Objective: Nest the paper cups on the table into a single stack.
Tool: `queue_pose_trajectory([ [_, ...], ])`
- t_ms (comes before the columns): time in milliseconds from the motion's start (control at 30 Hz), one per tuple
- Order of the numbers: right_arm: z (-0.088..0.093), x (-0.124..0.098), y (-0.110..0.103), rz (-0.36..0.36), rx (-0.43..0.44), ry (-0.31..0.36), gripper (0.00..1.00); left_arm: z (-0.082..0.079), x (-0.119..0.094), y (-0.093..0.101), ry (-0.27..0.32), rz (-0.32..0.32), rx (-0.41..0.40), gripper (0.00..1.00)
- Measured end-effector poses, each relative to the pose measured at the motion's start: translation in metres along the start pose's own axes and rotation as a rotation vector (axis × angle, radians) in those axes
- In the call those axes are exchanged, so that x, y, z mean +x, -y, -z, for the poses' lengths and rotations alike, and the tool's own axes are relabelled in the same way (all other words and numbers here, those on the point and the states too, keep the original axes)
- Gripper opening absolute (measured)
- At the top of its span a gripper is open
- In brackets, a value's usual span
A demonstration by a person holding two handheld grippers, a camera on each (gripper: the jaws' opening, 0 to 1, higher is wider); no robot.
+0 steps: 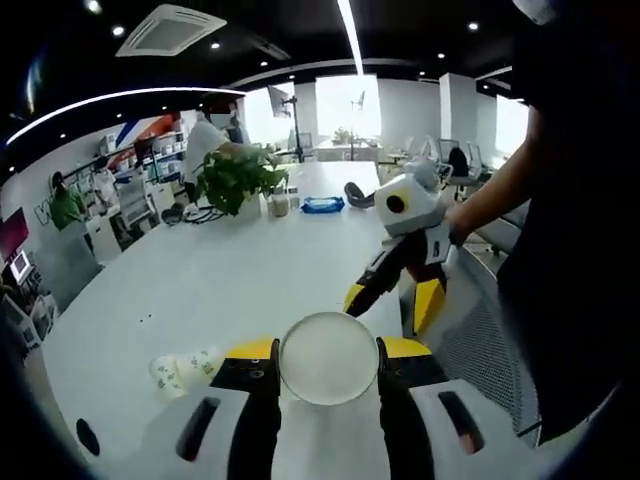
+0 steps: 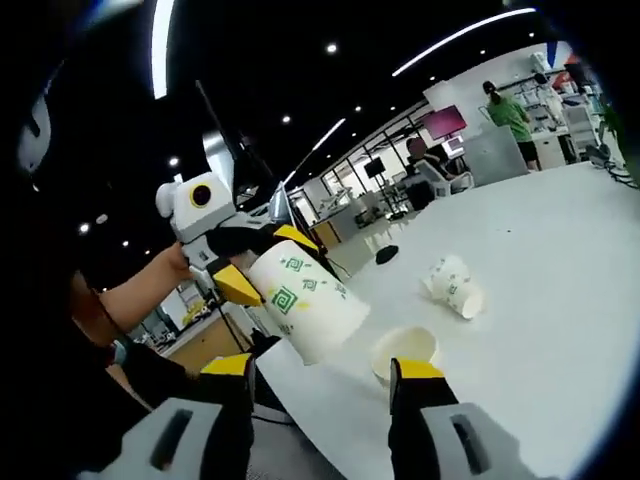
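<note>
My left gripper point(image 1: 328, 352) is shut on a white paper cup point(image 1: 328, 358), whose round bottom faces the camera. In the right gripper view that cup point(image 2: 302, 300), printed with green marks, is held tilted above the table edge by the left gripper point(image 2: 262, 262). My right gripper point(image 2: 320, 375) is open. Just inside its right jaw an open-topped cup point(image 2: 403, 350) sits on the white table point(image 2: 540, 300). Another cup point(image 2: 455, 285) lies on its side farther out; the left gripper view shows it point(image 1: 185, 372) at the lower left. The right gripper point(image 1: 392, 302) hovers open over the table's near edge.
A potted plant point(image 1: 240, 180), a small cup point(image 1: 280, 205) and a blue pack point(image 1: 322, 204) stand at the table's far end. A small dark object point(image 2: 385, 255) lies near the edge. A person's arm point(image 1: 500, 190) holds the right gripper. People and shelves are in the background.
</note>
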State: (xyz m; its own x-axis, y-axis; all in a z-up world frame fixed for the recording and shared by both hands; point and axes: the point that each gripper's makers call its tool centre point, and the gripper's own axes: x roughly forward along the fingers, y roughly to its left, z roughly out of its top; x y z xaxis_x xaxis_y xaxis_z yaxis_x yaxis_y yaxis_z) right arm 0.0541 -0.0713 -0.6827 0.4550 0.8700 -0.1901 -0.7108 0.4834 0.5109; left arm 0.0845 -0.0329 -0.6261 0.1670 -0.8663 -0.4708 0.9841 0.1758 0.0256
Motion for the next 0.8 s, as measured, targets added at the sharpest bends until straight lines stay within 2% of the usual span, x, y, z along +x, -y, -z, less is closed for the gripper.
queue_pose_trajectory([
  [267, -0.007, 0.004, -0.016, -0.072, 0.037, 0.029, 0.42, -0.005, 0.007, 0.012, 0.019, 0.035, 0.003, 0.36],
  [467, -0.013, -0.001, -0.013, -0.074, 0.081, 0.058, 0.37, -0.004, 0.011, 0.016, 0.027, 0.049, -0.002, 0.36],
  [567, -0.018, -0.004, -0.012, -0.079, 0.112, 0.084, 0.33, 0.004, 0.012, 0.017, 0.005, 0.055, -0.005, 0.36],
  [800, -0.031, -0.013, -0.012, -0.096, 0.173, 0.145, 0.15, 0.019, 0.012, 0.021, -0.025, 0.075, -0.015, 0.36],
])
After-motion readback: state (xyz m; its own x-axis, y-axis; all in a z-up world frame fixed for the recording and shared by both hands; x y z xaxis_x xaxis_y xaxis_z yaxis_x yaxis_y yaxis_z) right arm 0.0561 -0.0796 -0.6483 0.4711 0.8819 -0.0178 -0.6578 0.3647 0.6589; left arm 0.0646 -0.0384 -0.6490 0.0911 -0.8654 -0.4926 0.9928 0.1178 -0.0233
